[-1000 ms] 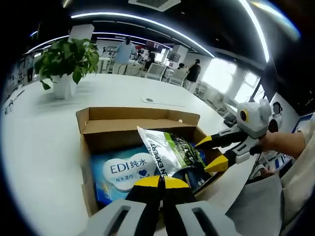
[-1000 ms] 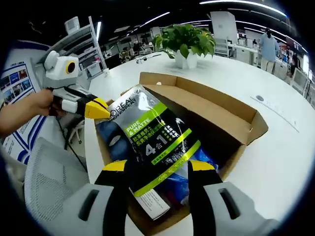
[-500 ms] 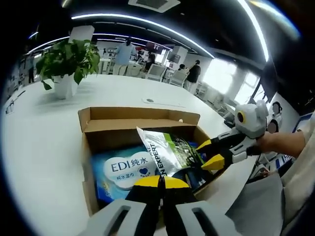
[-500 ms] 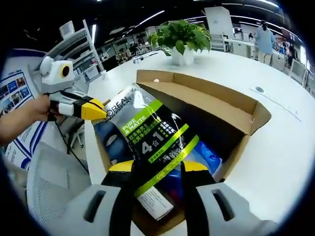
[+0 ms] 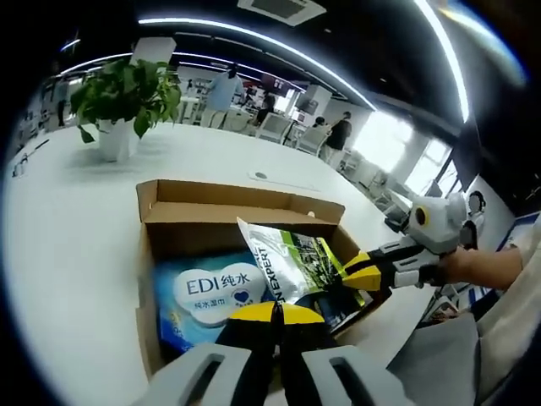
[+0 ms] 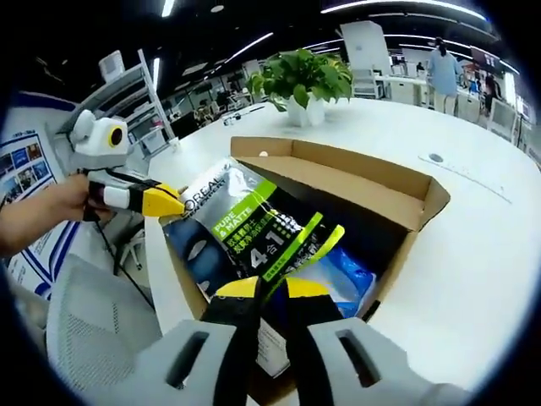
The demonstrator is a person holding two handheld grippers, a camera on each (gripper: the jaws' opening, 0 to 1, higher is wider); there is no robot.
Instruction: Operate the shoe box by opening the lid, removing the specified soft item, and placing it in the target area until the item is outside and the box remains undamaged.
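An open cardboard shoe box [image 5: 241, 218] [image 6: 372, 183] lies on a white table. Inside it are a blue wipes pack [image 5: 211, 292] [image 6: 345, 272] and a black-and-green L'Oreal pouch [image 5: 293, 260] [image 6: 245, 230], which stands tilted out of the box. My right gripper [image 6: 272, 289] [image 5: 348, 275] is shut on the pouch's lower edge. My left gripper [image 5: 272, 315] [image 6: 173, 203] is shut with nothing between its fingers. It hovers at the box's near rim, beside the pouch's top corner. A hand holds each gripper.
A potted plant [image 5: 122, 97] [image 6: 300, 80] stands on the white table [image 5: 76, 211] beyond the box. A round grommet [image 6: 435, 157] sits in the tabletop. A grey mesh chair [image 6: 84, 321] is by the table edge. People stand far back in the office.
My right gripper's jaws, open around the pouch a second ago, have closed on its lower edge. The left gripper has stayed shut by the box rim.
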